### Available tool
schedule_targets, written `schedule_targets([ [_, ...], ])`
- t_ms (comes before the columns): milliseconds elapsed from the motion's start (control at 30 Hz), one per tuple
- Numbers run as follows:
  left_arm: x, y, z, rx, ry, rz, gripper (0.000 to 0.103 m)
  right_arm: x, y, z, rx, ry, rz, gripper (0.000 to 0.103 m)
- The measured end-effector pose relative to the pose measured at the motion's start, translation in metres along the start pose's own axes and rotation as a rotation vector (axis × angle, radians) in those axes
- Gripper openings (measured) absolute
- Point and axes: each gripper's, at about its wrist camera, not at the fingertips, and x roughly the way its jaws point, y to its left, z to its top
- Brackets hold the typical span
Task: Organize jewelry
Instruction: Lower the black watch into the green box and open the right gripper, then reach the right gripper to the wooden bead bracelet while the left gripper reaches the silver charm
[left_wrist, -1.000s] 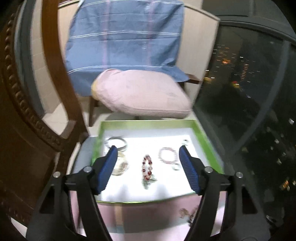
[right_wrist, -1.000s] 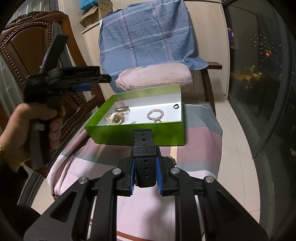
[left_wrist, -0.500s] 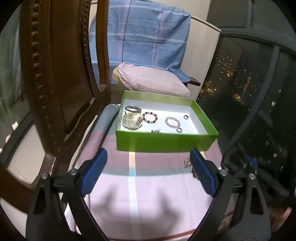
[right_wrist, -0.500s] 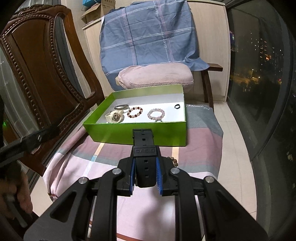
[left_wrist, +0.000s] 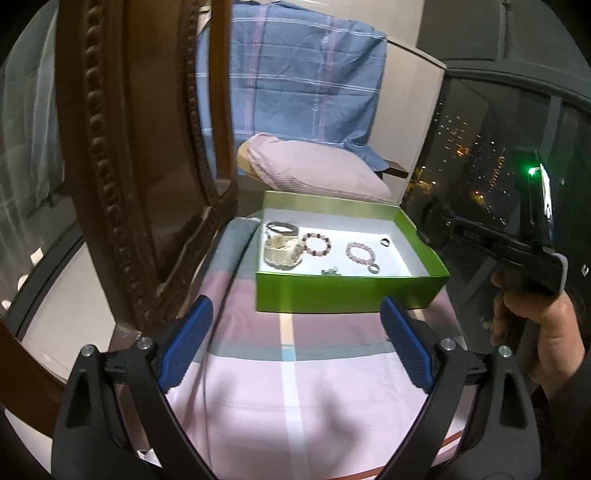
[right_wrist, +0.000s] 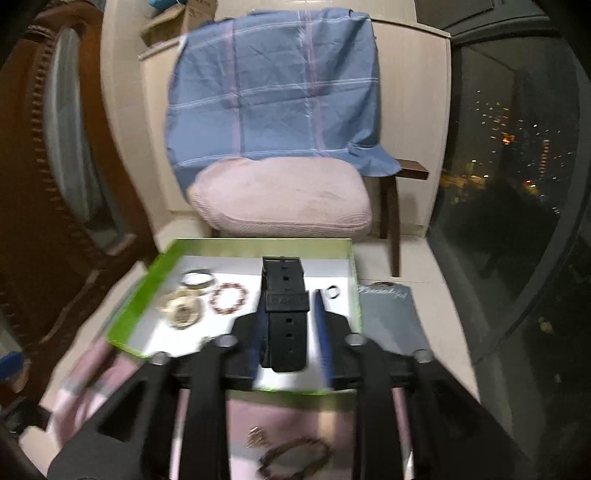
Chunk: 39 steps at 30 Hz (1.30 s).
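A green box (left_wrist: 351, 295) with a white floor stands on a pink striped cloth. Inside lie a cream watch (left_wrist: 282, 251), a metal bangle (left_wrist: 282, 227), a dark red bead bracelet (left_wrist: 316, 243), a pink bead bracelet (left_wrist: 360, 253) and a ring (left_wrist: 385, 242). My left gripper (left_wrist: 295, 310) hangs open over the cloth in front of the box, holding nothing. My right gripper (right_wrist: 289, 306) is over the box (right_wrist: 236, 243), its jaws opening. A black watch (right_wrist: 284, 317) lies between them, with a gap at the right pad. A brown bead bracelet (right_wrist: 295, 456) rests on the cloth below.
A carved wooden chair (left_wrist: 129, 166) rises close on the left. Behind the box is a pink cushion (right_wrist: 280, 199) under a blue plaid cloth (right_wrist: 273, 92). A grey pouch (right_wrist: 388, 314) lies right of the box. Dark window glass (right_wrist: 517, 184) fills the right side.
My right gripper has carried the black watch forward over the box and its jaws have parted. My left gripper has drawn back from the box and opened wider.
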Motion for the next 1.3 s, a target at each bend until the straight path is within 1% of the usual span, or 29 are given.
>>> schedule_targets([
  [33, 0.0, 0.004, 0.0, -0.011, 0.004, 0.004, 0.091, -0.004, -0.005, 0.0, 0.004, -0.033, -0.04, 0.053],
  [67, 0.0, 0.007, 0.001, -0.018, 0.005, 0.007, 0.091, -0.013, -0.009, -0.002, 0.014, -0.068, -0.065, 0.06],
  [100, -0.002, 0.009, 0.001, -0.023, 0.006, 0.006, 0.091, -0.028, -0.014, -0.005, 0.033, -0.11, -0.073, 0.075],
  [133, -0.004, 0.01, 0.001, -0.024, 0.0, -0.002, 0.091, -0.047, -0.022, -0.01, 0.058, -0.163, -0.06, 0.085],
  [200, -0.005, 0.009, 0.002, -0.013, -0.009, -0.001, 0.091, -0.085, -0.031, -0.025, 0.069, -0.235, -0.039, 0.085],
  [233, -0.004, 0.008, 0.002, -0.01, -0.008, -0.001, 0.091, -0.098, -0.034, -0.031, 0.068, -0.256, -0.041, 0.088],
  [267, -0.004, 0.008, 0.002, -0.009, -0.006, -0.003, 0.091, -0.115, -0.038, -0.042, 0.071, -0.279, -0.049, 0.09],
  [300, -0.005, 0.007, 0.001, -0.007, -0.006, -0.006, 0.091, -0.128, -0.042, -0.052, 0.076, -0.294, -0.058, 0.096],
  [333, -0.005, 0.006, 0.0, -0.004, -0.007, -0.009, 0.091, -0.141, -0.045, -0.07, 0.088, -0.303, -0.066, 0.099],
  [367, -0.005, 0.005, -0.002, 0.002, -0.007, -0.011, 0.091, -0.147, -0.047, -0.083, 0.1, -0.294, -0.066, 0.099],
  [400, -0.005, 0.004, -0.003, 0.006, -0.006, -0.011, 0.091, -0.149, -0.048, -0.096, 0.112, -0.266, -0.059, 0.099],
  [433, -0.003, 0.003, -0.005, 0.011, -0.002, -0.009, 0.091, -0.146, -0.047, -0.106, 0.114, -0.214, -0.056, 0.099],
  [467, -0.001, 0.002, -0.007, 0.014, 0.005, -0.006, 0.091, -0.142, -0.045, -0.113, 0.108, -0.169, -0.066, 0.099],
  [500, 0.0, 0.001, -0.009, 0.016, 0.01, -0.005, 0.091, -0.138, -0.044, -0.116, 0.104, -0.141, -0.076, 0.099],
  [533, 0.001, -0.001, -0.011, 0.019, 0.013, -0.007, 0.091, -0.136, -0.042, -0.117, 0.091, -0.128, -0.063, 0.099],
  [567, 0.0, -0.004, -0.012, 0.022, 0.013, -0.01, 0.091, -0.136, -0.04, -0.116, 0.075, -0.129, -0.051, 0.099],
  [667, -0.004, -0.012, -0.013, 0.041, 0.006, -0.017, 0.091, -0.138, -0.042, -0.119, 0.053, -0.128, -0.05, 0.099],
  [867, 0.001, -0.024, -0.02, 0.082, 0.025, -0.012, 0.091, -0.144, -0.049, -0.116, 0.08, -0.149, -0.038, 0.099],
  [1167, 0.004, -0.024, -0.023, 0.09, 0.039, -0.014, 0.091, -0.145, -0.053, -0.117, 0.092, -0.15, -0.038, 0.099],
  [1300, 0.018, -0.029, -0.027, 0.085, 0.079, -0.015, 0.091, -0.144, -0.053, -0.118, 0.093, -0.136, -0.036, 0.099],
])
